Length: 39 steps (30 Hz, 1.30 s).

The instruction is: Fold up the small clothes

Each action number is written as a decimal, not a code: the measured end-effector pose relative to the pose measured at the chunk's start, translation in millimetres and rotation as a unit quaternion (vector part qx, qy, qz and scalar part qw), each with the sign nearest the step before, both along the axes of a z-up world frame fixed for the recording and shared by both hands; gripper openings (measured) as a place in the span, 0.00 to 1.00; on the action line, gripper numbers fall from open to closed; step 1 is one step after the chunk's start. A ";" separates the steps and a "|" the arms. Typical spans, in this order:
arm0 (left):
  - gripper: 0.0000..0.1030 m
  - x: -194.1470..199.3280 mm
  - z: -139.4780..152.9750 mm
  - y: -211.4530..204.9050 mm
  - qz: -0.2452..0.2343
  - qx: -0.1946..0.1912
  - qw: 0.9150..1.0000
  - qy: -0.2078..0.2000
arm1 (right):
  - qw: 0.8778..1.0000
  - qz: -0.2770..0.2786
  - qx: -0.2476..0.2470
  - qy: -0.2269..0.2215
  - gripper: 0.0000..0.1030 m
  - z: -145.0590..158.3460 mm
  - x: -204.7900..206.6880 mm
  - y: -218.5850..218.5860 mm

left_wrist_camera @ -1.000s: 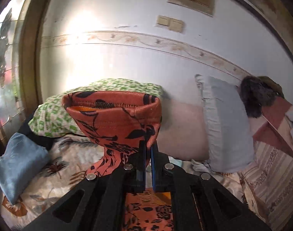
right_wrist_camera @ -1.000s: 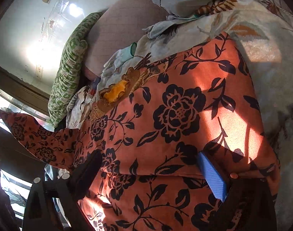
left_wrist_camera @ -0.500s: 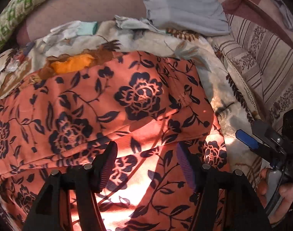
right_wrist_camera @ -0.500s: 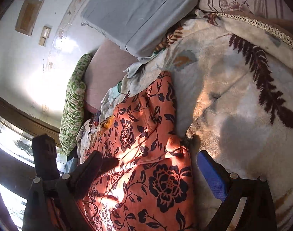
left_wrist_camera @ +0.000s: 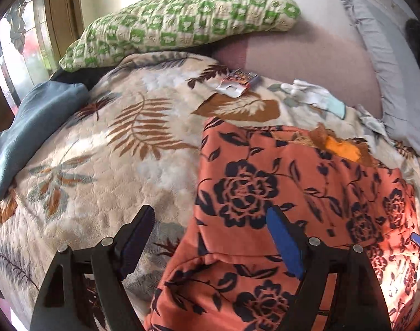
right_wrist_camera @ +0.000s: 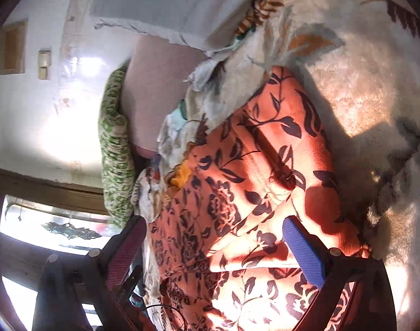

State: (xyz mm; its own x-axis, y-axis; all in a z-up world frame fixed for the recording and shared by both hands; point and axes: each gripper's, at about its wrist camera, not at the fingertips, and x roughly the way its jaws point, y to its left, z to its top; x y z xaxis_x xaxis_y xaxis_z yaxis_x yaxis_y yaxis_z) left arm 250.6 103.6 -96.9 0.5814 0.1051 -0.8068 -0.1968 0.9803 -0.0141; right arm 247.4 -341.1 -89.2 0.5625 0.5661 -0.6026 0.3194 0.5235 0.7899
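Sunlit leaf-print blanket (left_wrist_camera: pixel 105 143), green-checked pillow (left_wrist_camera: pixel 182 19), pale wall (right_wrist_camera: pixel 30 115), window (right_wrist_camera: pixel 58 229)

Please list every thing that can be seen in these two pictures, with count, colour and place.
Garment: one, orange with black roses, folded on the blanket.
Blanket: one, cream with brown leaves, covering the bed.
Pillow: one, green-and-white check, at the wall.
Cushion: one, dusty pink, beside the pillow.
Blue cloth: one, grey-blue, left bed edge.
Packet: one, red and silver, on the blanket.
Left gripper: open, over the garment's left edge.
Right gripper: open, above the garment.
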 end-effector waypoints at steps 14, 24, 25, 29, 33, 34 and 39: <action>0.80 9.1 -45.6 40.2 0.042 -0.031 0.998 0.039 | 0.978 0.019 -0.194 0.077 0.09 4.5 41.2 30.5; 0.79 7.0 -21.5 47.9 0.065 -0.034 0.997 0.034 | 0.963 0.058 -0.243 0.104 0.17 -11.1 1.7 41.9; 0.79 3.0 -10.5 48.5 0.064 -0.029 0.997 0.015 | 0.967 0.046 -0.238 0.080 0.17 -9.7 -3.8 38.5; 0.79 1.7 24.9 39.4 0.033 -0.005 0.999 -0.038 | 0.967 0.015 -0.247 0.058 0.49 12.7 -15.7 27.1; 0.79 18.0 8.2 15.2 -0.006 0.056 0.998 -0.003 | 0.966 0.000 -0.260 -0.004 0.59 54.6 -19.5 29.8; 0.79 25.0 -6.9 12.1 -0.010 0.073 0.997 0.029 | 0.969 0.005 -0.244 -0.024 0.59 62.1 -17.2 33.1; 0.89 27.2 -36.1 29.6 0.014 0.075 0.995 0.072 | 0.988 0.076 -0.131 -0.033 0.76 35.4 15.4 60.1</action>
State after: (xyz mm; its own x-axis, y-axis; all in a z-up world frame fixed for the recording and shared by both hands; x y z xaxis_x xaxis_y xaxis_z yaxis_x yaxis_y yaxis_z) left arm 277.9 133.2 -133.0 0.4563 0.2442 -0.8557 -0.2133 0.9636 0.1613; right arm 262.8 -281.0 -53.8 0.5257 0.4769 -0.7044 0.1730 0.7509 0.6374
